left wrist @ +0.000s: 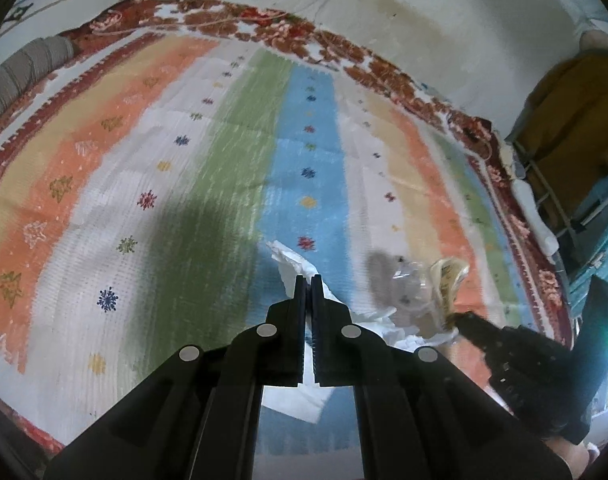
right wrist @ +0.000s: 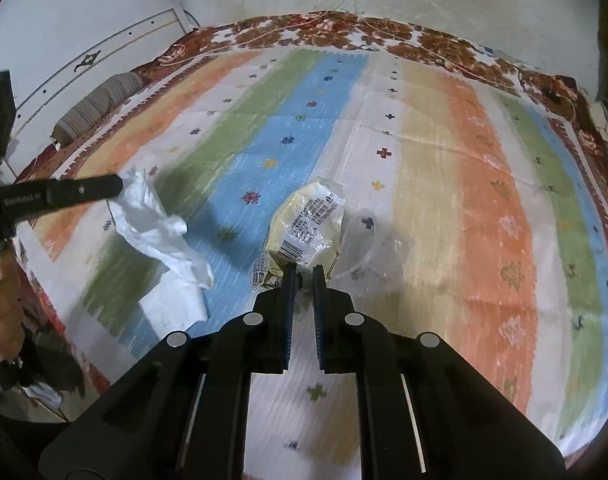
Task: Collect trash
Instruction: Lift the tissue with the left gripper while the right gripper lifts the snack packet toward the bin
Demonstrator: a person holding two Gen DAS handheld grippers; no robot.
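Observation:
My left gripper (left wrist: pixel 308 278) is shut on a crumpled white tissue (left wrist: pixel 294 260), which hangs below the jaws above the striped bedspread (left wrist: pixel 184 160). In the right wrist view the same tissue (right wrist: pixel 152 220) dangles from the left gripper (right wrist: pixel 118 186) at the left. My right gripper (right wrist: pixel 304 270) is shut on the lower edge of a yellow food wrapper (right wrist: pixel 304 224) with a barcode label. A clear plastic piece (right wrist: pixel 367 240) hangs beside the wrapper. In the left wrist view the right gripper (left wrist: pixel 459 318) holds the yellow wrapper (left wrist: pixel 447 276) and the clear plastic (left wrist: pixel 403 280).
The bedspread (right wrist: pixel 483 200) covers a bed with a red flowered border. A grey striped bolster (left wrist: pixel 24 72) lies at the far left edge. A thin cord (right wrist: pixel 423 36) runs along the far border by the wall. Blue furniture (left wrist: pixel 599 240) stands at the right. A person's hand (right wrist: pixel 4 300) shows at the left.

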